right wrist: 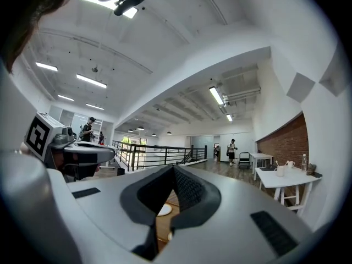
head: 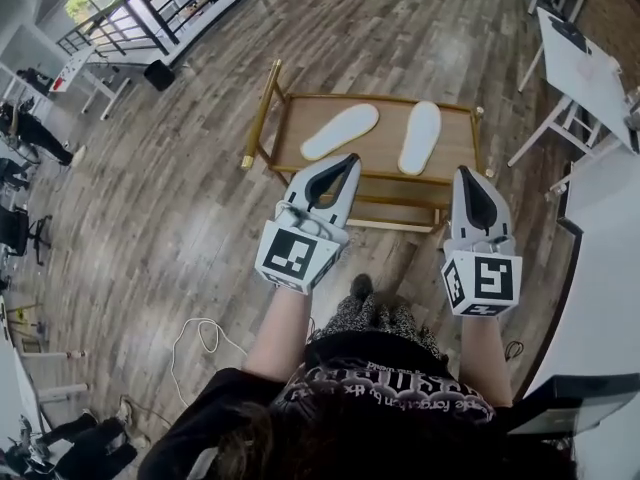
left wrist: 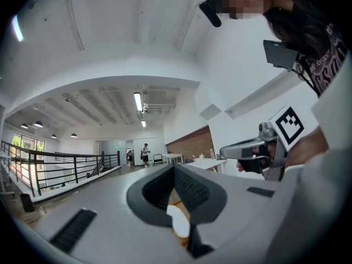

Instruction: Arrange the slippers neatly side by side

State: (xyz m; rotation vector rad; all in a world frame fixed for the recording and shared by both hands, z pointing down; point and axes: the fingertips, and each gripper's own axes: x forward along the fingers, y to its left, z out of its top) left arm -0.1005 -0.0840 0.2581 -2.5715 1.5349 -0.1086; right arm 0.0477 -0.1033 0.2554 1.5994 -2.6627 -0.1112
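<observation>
At the far left of the head view the wooden floor [head: 170,188] is bare apart from a loose cable [head: 200,340] near the lower left, so nothing crowds the approach from that side. Left of centre, the left tool [head: 350,160] is held out level with its tip just over the near edge of the low table [head: 385,153]. Its own view shows the ribbed pads pressed together with nothing between them, so it is closed and empty. That looks like an approach posture rather than a grip. Just beyond its tip, the left slipper [head: 340,131] lies flat on the table top, skewed on a diagonal with one end swung toward the upper right. To its right, the right slipper [head: 420,137] lies much closer to upright in the frame. The two slippers are apart and not parallel, closer at their upper ends than at their lower ends, so the pair is not yet side by side. Further right, the right tool [head: 468,174] mirrors the left one. Its jaws are also closed on nothing, and it points at the table's right end near that slipper. One tool is lined up with each slipper, probably so each can nudge or lift its own. White desks [head: 585,68] stand at the right edge, well clear.
</observation>
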